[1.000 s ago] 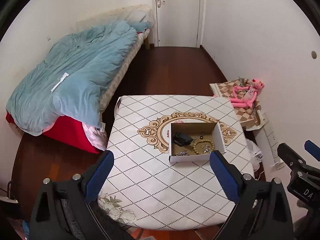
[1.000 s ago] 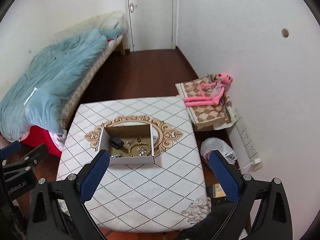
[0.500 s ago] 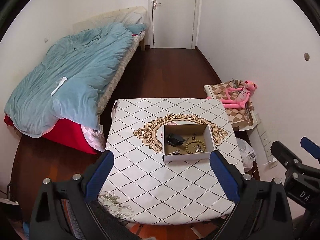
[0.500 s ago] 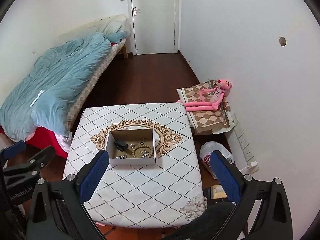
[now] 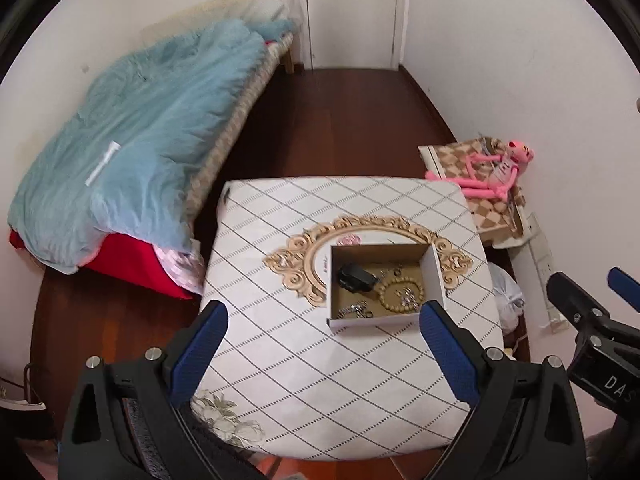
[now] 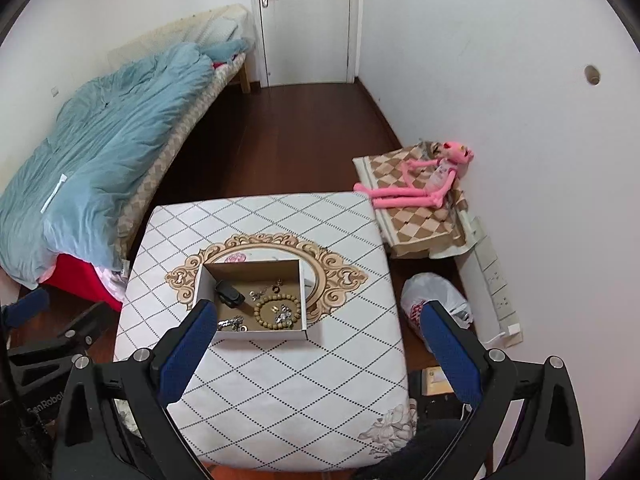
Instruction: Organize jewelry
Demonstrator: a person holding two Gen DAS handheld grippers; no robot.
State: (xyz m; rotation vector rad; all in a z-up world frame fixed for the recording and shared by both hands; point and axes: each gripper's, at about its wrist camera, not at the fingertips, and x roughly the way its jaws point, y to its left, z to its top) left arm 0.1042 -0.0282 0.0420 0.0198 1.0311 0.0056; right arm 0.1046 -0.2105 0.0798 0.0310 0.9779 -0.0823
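Both tongs spread wide, holding nothing, hovering above the near edge of the worktop [image 5: 280, 360]. Left tongs [image 5: 324, 344] near-left of the cardboard box [image 5: 384, 322]; right tongs [image 6: 316, 344] just near of the same box [image 6: 260, 335]. Box sits mid-worktop on the gold ornament print. Inside: wooden bead bracelet [image 6: 276, 312] right of centre, black object [image 6: 229, 294] at left, small metal jewelry pieces [image 6: 232, 323] at near-left, more within the bracelet loop. Bed with blue duvet [image 5: 132, 152] far left, pink plush toy [image 6: 420, 184] far right by the wall.
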